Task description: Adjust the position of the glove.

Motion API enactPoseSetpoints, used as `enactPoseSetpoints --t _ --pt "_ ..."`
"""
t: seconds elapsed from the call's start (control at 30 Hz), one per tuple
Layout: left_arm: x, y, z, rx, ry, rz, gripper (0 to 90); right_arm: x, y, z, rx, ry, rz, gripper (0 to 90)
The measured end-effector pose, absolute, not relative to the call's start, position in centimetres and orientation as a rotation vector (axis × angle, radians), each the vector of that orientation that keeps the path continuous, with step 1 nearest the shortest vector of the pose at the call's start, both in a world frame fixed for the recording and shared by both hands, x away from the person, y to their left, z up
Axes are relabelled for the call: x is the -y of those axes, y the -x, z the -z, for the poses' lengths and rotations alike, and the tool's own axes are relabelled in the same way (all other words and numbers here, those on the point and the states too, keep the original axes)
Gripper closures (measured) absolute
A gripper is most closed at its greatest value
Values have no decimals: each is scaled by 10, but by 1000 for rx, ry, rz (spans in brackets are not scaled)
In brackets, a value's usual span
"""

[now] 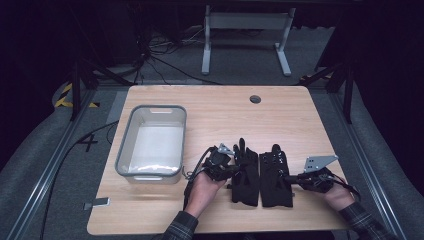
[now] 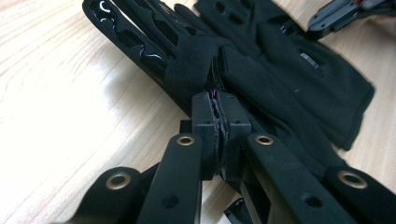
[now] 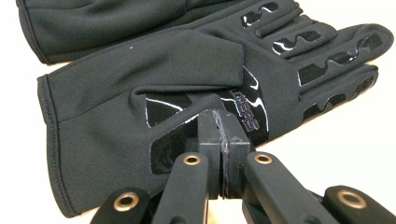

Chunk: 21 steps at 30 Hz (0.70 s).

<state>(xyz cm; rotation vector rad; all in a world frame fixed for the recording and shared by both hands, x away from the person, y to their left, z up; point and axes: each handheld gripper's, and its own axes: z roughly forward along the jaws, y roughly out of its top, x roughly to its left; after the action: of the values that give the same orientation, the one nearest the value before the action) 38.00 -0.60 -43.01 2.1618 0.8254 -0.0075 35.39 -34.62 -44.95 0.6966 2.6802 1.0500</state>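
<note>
1. Black gloves lie side by side at lower centre of the bench (image 1: 300,115): left glove (image 1: 245,172), right glove (image 1: 275,175).
2. Left claw (image 1: 235,170) is clamped on the left glove's edge; right claw (image 1: 286,177) pinches the right glove.
3. Next move, likely: lift (grips look thin).
4. Grey bin (image 1: 152,142) sits at left, open bench between.

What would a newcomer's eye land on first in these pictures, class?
Two black gloves lie side by side at the table's near middle. The left gripper is shut on the left glove and the right gripper is shut at the right glove's edge. A grey-rimmed bin sits to the left.
</note>
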Motion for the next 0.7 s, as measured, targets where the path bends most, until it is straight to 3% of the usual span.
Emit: enactPoseSetpoints --t 0.7 --pt "39 -394 410 -756 -2077 42 873 332 -367 452 -2682 -675 -1075 900"
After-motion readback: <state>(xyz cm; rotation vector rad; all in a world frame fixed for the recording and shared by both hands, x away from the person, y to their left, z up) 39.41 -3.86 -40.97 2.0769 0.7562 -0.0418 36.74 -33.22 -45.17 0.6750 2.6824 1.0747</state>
